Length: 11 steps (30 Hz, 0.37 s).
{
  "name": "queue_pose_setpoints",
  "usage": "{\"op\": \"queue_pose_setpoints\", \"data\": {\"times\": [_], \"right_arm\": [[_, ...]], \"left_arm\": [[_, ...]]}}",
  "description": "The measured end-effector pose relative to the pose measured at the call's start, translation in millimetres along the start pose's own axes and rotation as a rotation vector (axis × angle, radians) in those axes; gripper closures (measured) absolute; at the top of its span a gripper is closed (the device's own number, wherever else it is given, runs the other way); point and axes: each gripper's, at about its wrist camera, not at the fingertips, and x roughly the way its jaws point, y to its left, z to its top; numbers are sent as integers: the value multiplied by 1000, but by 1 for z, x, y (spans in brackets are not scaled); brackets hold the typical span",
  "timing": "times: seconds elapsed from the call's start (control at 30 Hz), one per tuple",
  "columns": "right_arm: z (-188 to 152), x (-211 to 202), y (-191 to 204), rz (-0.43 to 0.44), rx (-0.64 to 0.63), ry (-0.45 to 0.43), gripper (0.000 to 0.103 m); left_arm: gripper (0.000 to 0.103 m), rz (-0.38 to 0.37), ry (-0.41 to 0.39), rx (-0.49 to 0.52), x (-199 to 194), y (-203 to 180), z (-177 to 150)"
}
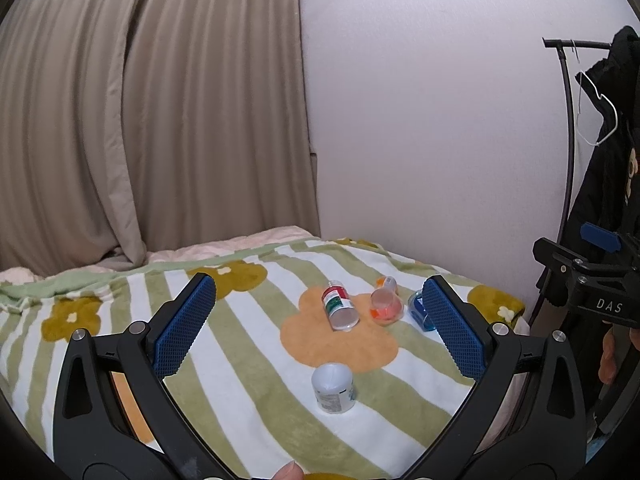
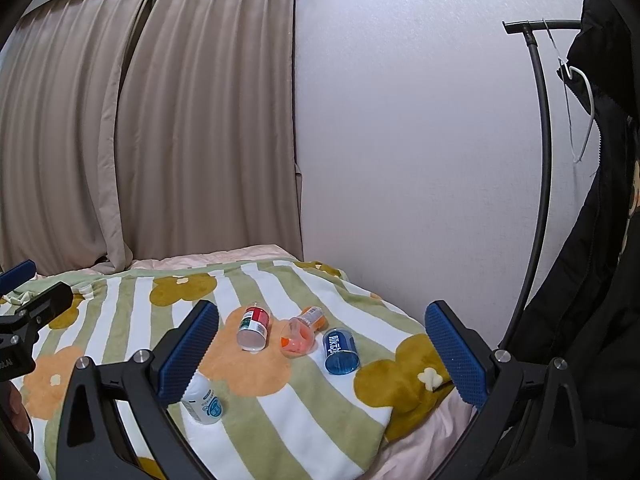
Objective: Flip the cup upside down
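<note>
Several small cups lie on a flower-patterned blanket [image 1: 248,360]. A white cup [image 1: 333,388] stands upside down nearest me; it also shows in the right wrist view [image 2: 202,400]. A red and green cup [image 1: 339,307] [image 2: 253,328], an orange cup [image 1: 385,305] [image 2: 299,338] and a blue cup [image 1: 419,310] [image 2: 340,350] lie on their sides behind it. My left gripper [image 1: 320,312] is open and empty above the blanket. My right gripper [image 2: 322,348] is open and empty too, and its body shows at the right edge of the left wrist view [image 1: 592,284].
A beige curtain [image 1: 152,120] hangs behind the bed at the left. A white wall [image 1: 432,120] stands behind the cups. A black clothes rack [image 1: 568,152] with a dark coat [image 2: 600,200] stands at the right. The blanket's edge drops off at the right [image 2: 424,436].
</note>
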Motion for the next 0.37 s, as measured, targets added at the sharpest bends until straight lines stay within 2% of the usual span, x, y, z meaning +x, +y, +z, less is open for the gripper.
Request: {"op": "queue_pose_setpoints", "data": {"times": [0.37], "right_arm": [[1,2,-3,-2,5,5,0]], "left_arm": [[0,-32,-29,-2,-3,0,0]]}}
